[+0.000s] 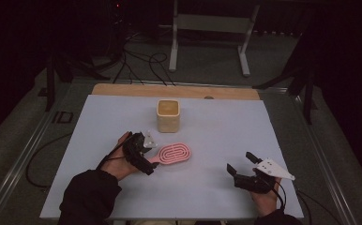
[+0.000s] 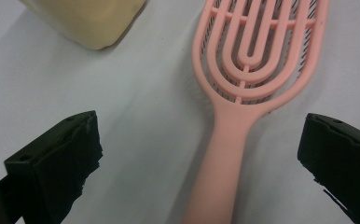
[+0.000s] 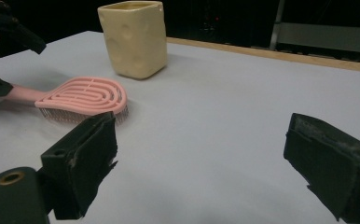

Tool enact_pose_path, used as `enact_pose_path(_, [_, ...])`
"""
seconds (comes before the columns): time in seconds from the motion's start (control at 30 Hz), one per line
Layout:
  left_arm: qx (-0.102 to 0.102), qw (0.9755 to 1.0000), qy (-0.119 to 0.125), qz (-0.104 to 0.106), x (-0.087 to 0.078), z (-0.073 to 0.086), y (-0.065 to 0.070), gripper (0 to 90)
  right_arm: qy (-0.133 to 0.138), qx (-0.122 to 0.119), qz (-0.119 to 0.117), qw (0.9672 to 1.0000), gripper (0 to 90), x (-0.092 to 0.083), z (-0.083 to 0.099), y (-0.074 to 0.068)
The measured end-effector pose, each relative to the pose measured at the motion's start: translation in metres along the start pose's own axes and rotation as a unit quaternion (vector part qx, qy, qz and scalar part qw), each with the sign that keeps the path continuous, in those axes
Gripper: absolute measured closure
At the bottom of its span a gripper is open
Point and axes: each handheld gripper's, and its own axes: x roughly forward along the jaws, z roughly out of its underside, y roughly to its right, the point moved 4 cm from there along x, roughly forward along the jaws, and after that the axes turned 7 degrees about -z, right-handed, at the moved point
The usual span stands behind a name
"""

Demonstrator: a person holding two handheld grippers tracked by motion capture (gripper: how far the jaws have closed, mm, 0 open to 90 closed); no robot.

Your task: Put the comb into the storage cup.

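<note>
A: In the high view, where is the pink hairbrush (image 1: 173,153)?

B: It lies flat on the white table (image 1: 226,126), in front of the cream square cup (image 1: 168,115). Its long axis goes left to right, and the handle points to the left gripper (image 1: 144,159). That gripper is at the handle end; the right gripper (image 1: 241,168) is well apart, with its 2 jaws spread wide and empty.

A: And the left gripper view?

B: The 2 jaws stand wide, 1 on each side of the handle — no pad is touching it. The hairbrush (image 2: 243,88) runs straight away from the gripper, so its long axis lies along the jaws' direction, with the head far and the cup (image 2: 87,21) at upper left.

A: The right gripper view?

B: The jaws are wide with nothing between them. The hairbrush (image 3: 82,97) lies far to the left, bristles down, near the cup (image 3: 134,37). I judge the left gripper must close across the handle — it is much nearer.
</note>
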Motion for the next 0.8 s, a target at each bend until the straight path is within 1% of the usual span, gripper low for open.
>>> enact_pose_path(0.1, [0.003,1.0000,-0.007,0.003,0.003,-0.001,0.001,0.0,0.000,0.000,0.000,1.0000,9.3,0.000,0.000,0.000])
enact_pose_path(0.17, [0.008,0.9997,-0.022,0.010,0.008,-0.003,0.003,0.0,-0.002,0.000,0.000,1.0000,9.3,0.000,0.000,0.000])
enact_pose_path(0.2, [0.008,0.9997,-0.022,0.010,0.008,-0.003,0.003,0.3,-0.002,0.000,0.000,1.0000,9.3,0.000,0.000,0.000])
enact_pose_path(0.23, [0.014,0.9993,-0.032,0.013,0.010,-0.004,0.005,2.1,-0.002,0.001,0.000,1.0000,9.3,0.000,0.000,0.000])
enact_pose_path(0.27, [0.014,0.9993,-0.032,0.013,0.010,-0.004,0.005,3.5,-0.002,0.001,0.000,1.0000,9.3,0.000,0.000,0.000])
enact_pose_path(0.3, [0.013,0.9991,-0.035,0.019,0.012,-0.005,0.006,5.0,-0.003,0.001,0.000,1.0000,9.3,0.000,0.001,0.000])
enact_pose_path(0.33, [0.013,0.9991,-0.035,0.019,0.012,-0.005,0.006,6.0,-0.003,0.001,0.000,1.0000,9.3,0.000,0.001,0.000])
enact_pose_path(0.37, [0.017,0.9986,-0.042,0.029,0.014,-0.006,0.007,7.7,-0.004,0.001,0.000,1.0000,9.3,0.001,0.001,0.000])
enact_pose_path(0.4, [0.017,0.9986,-0.042,0.029,0.014,-0.006,0.007,8.7,-0.004,0.001,0.000,1.0000,9.3,0.001,0.001,0.000])
enact_pose_path(0.43, [0.021,0.9976,-0.055,0.037,0.016,-0.006,0.009,9.7,-0.004,0.000,0.001,1.0000,9.3,0.001,0.001,0.001])
enact_pose_path(0.47, [0.021,0.9976,-0.055,0.037,0.016,-0.006,0.009,10.5,-0.004,0.000,0.001,1.0000,9.3,0.001,0.001,0.001])
enact_pose_path(0.5, [0.023,0.9968,-0.064,0.042,0.018,-0.007,0.010,12.8,-0.004,0.001,0.001,1.0000,9.3,0.001,0.001,0.001])
enact_pose_path(0.53, [0.023,0.9968,-0.064,0.042,0.018,-0.007,0.010,14.4,-0.004,0.001,0.001,1.0000,9.3,0.001,0.001,0.001])
enact_pose_path(0.57, [0.021,0.9960,-0.071,0.051,0.019,-0.007,0.010,17.0,-0.004,0.000,0.001,1.0000,9.3,0.001,0.001,0.001])
enact_pose_path(0.67, [0.021,0.9955,-0.078,0.050,0.021,-0.008,0.011,24.5,-0.005,0.000,0.001,1.0000,9.3,0.001,0.001,0.001])
enact_pose_path(0.7, [0.021,0.9947,-0.087,0.052,0.023,-0.008,0.011,30.4,-0.006,0.000,0.001,1.0000,9.3,0.001,0.001,0.000])
enact_pose_path(0.73, [0.021,0.9947,-0.087,0.052,0.023,-0.008,0.011,33.8,-0.006,0.000,0.001,1.0000,9.3,0.001,0.001,0.000])
enact_pose_path(0.77, [0.026,0.9930,-0.101,0.055,0.025,-0.008,0.012,38.7,-0.005,-0.001,0.000,1.0000,9.3,0.002,0.001,0.001])
enact_pose_path(0.8, [0.026,0.9930,-0.101,0.055,0.025,-0.008,0.012,41.2,-0.005,-0.001,0.000,1.0000,9.3,0.002,0.001,0.001])
